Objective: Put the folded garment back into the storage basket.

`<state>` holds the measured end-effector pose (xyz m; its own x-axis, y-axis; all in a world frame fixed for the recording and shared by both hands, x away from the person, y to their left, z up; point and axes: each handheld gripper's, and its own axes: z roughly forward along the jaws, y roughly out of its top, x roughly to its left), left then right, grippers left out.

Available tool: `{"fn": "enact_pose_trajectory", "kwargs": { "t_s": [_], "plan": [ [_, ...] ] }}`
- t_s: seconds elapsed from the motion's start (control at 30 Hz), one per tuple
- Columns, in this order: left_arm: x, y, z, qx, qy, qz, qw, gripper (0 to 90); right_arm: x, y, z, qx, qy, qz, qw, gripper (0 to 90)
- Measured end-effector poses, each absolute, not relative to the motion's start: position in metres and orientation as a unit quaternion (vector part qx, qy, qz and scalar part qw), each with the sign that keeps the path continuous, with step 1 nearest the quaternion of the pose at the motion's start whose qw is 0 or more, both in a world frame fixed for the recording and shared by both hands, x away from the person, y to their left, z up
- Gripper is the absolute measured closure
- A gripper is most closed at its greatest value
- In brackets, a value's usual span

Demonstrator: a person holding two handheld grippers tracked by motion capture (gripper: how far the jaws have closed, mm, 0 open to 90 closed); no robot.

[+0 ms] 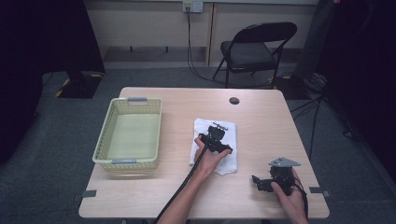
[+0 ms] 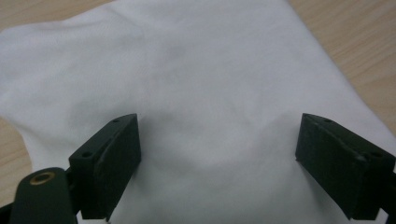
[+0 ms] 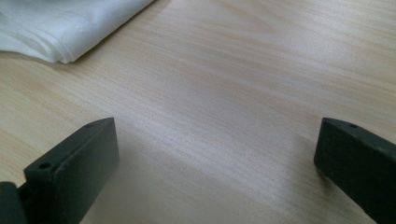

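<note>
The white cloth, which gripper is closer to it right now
Left. The left gripper is right over the white cloth, jaws spread open above it. The right gripper sits off the cloth's near right corner, over bare table.

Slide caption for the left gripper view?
Left gripper, jaws wide open, poised over a white cloth on the wooden table.

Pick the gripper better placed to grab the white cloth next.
Left. The left gripper is open directly over the cloth; the right gripper is open over bare table, off to the cloth's side.
</note>
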<state>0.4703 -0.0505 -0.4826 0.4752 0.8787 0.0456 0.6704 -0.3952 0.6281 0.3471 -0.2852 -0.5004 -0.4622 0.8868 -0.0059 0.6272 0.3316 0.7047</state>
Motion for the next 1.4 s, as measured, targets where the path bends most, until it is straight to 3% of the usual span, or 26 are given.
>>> {"fn": "enact_pose_trajectory", "kwargs": {
  "t_s": [0.3, 0.6, 0.87, 1.0, 1.27, 1.4],
  "plan": [
    [0.47, -0.047, -0.486, 0.809, 0.477, 0.193, 0.284, 8.6, 0.347, -0.285, -0.5, 0.478, 0.791, 0.325, 0.2, 0.0],
    [0.468, -0.044, -0.488, 0.806, 0.473, 0.199, 0.297, 10.9, 0.347, -0.285, -0.5, 0.478, 0.791, 0.325, 0.2, 0.0],
    [0.469, -0.041, -0.483, 0.803, 0.477, 0.205, 0.292, 31.6, 0.347, -0.285, -0.5, 0.478, 0.791, 0.325, 0.2, 0.0],
    [0.467, -0.04, -0.483, 0.804, 0.469, 0.216, 0.295, 47.9, 0.347, -0.285, -0.5, 0.478, 0.791, 0.325, 0.2, 0.0],
    [0.467, -0.037, -0.481, 0.824, 0.436, 0.216, 0.291, 67.4, 0.347, -0.285, -0.5, 0.478, 0.791, 0.325, 0.2, 0.0],
    [0.466, -0.036, -0.479, 0.825, 0.434, 0.213, 0.293, 72.9, 0.347, -0.285, -0.5, 0.478, 0.791, 0.325, 0.2, 0.0]
  ]
}}
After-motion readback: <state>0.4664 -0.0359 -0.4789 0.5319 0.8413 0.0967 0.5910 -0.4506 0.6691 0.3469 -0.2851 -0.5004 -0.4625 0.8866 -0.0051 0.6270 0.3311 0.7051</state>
